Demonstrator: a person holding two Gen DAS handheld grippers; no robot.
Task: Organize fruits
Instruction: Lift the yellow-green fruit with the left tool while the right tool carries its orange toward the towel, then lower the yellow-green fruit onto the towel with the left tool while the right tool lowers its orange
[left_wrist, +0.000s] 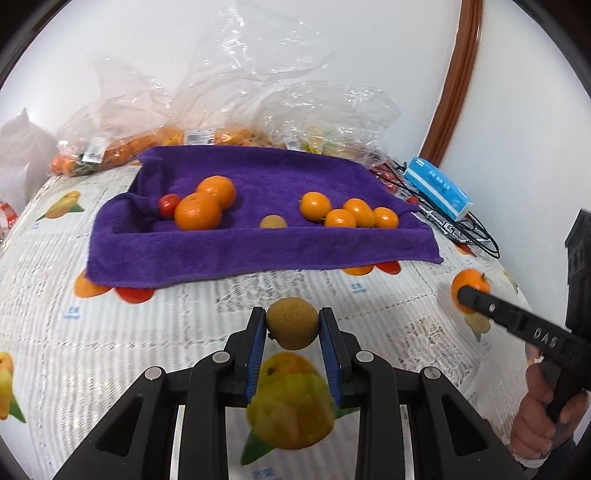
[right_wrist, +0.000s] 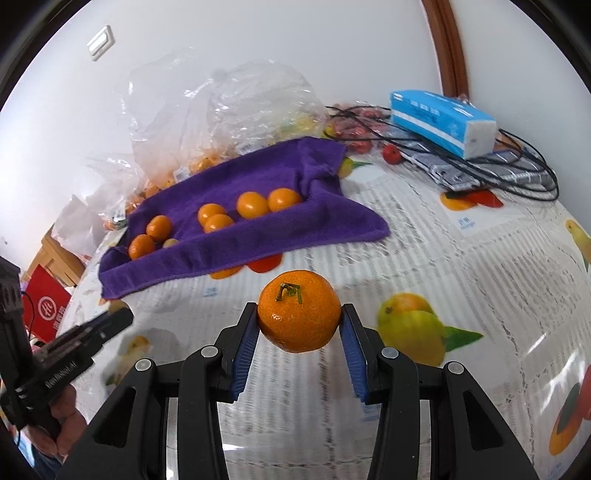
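Observation:
My left gripper (left_wrist: 292, 325) is shut on a small yellow-brown fruit (left_wrist: 291, 323), held above the tablecloth in front of the purple towel (left_wrist: 258, 251). My right gripper (right_wrist: 299, 321) is shut on a tangerine (right_wrist: 299, 315) with a green stem; it also shows at the right of the left wrist view (left_wrist: 470, 286). On the towel lie two tangerines (left_wrist: 207, 203), a small red fruit (left_wrist: 168, 204), a yellow-brown fruit (left_wrist: 273, 222) and several kumquats (left_wrist: 351, 212). The towel also shows in the right wrist view (right_wrist: 258, 236).
Clear plastic bags of fruit (left_wrist: 221, 122) lie behind the towel against the wall. A blue tissue pack (left_wrist: 437, 190) and black cables (left_wrist: 465, 229) lie at the back right. The fruit-print tablecloth (left_wrist: 184, 332) covers the table. A red box (right_wrist: 44, 306) stands off the left.

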